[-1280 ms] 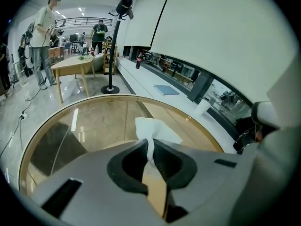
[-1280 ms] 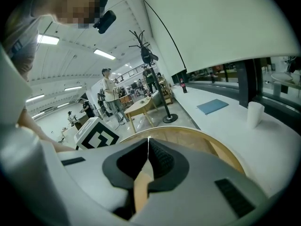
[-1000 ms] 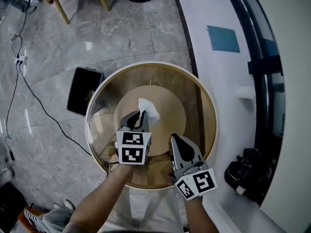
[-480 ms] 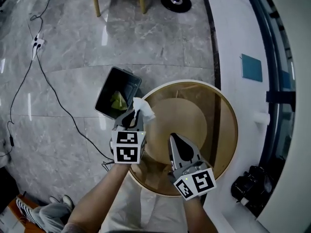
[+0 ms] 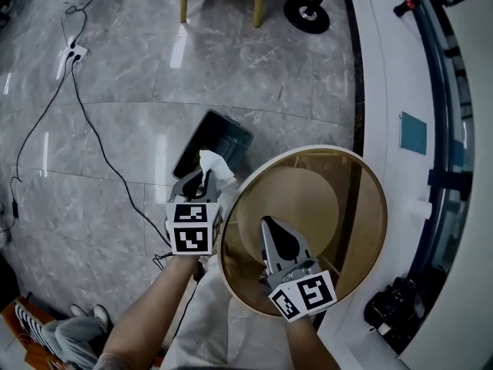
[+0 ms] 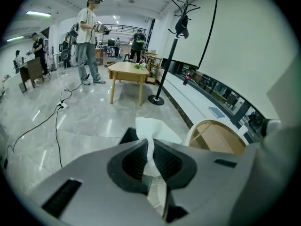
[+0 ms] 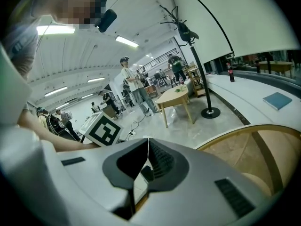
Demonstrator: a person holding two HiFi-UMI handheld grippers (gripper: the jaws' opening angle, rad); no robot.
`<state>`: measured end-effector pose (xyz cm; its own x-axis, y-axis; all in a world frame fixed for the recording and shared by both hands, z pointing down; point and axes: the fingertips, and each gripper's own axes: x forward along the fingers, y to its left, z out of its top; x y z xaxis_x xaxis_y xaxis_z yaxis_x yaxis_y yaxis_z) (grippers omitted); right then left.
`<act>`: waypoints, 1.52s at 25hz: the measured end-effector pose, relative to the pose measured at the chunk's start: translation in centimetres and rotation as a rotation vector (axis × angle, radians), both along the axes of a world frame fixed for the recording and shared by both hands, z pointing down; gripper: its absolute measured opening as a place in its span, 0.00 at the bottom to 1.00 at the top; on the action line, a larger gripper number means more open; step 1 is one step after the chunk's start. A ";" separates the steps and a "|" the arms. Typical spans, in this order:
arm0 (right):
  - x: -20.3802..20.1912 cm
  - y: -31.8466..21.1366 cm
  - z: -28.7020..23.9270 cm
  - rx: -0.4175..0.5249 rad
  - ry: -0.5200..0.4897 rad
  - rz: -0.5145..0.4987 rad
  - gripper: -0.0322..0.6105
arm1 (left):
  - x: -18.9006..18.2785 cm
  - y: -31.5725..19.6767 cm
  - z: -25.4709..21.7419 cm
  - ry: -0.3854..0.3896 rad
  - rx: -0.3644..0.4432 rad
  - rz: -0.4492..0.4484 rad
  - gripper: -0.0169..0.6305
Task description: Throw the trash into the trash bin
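Now my left gripper (image 5: pixel 202 179) is clamped tight on the white tissue (image 5: pixel 216 165), which pokes out past its tips over the near edge of the black trash bin (image 5: pixel 229 133). Right of the bin, my right gripper (image 5: pixel 272 228) hangs closed and empty.

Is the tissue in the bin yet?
No. The white crumpled tissue is pinched in the left gripper, by the black rectangular bin.

1 tissue (image 5: pixel 216 165), 1 trash bin (image 5: pixel 228 136), 1 rnd table (image 5: pixel 360 230), 2 claws: L claw (image 5: pixel 202 178), R claw (image 5: pixel 269 224)
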<state>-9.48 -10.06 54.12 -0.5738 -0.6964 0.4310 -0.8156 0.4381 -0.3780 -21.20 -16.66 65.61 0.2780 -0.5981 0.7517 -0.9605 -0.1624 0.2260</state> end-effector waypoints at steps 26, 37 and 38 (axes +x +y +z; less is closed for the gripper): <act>0.5 1.1 4.3 -0.061 0.035 0.003 0.08 | -3.3 -0.4 8.5 -0.018 -0.054 -0.075 0.15; 1.0 1.2 4.2 -0.060 0.032 0.003 0.08 | -2.7 0.4 8.4 -0.004 -0.074 -0.077 0.24; 1.0 1.3 4.2 -0.062 0.030 0.002 0.08 | -2.7 0.4 8.2 -0.005 -0.073 -0.077 0.24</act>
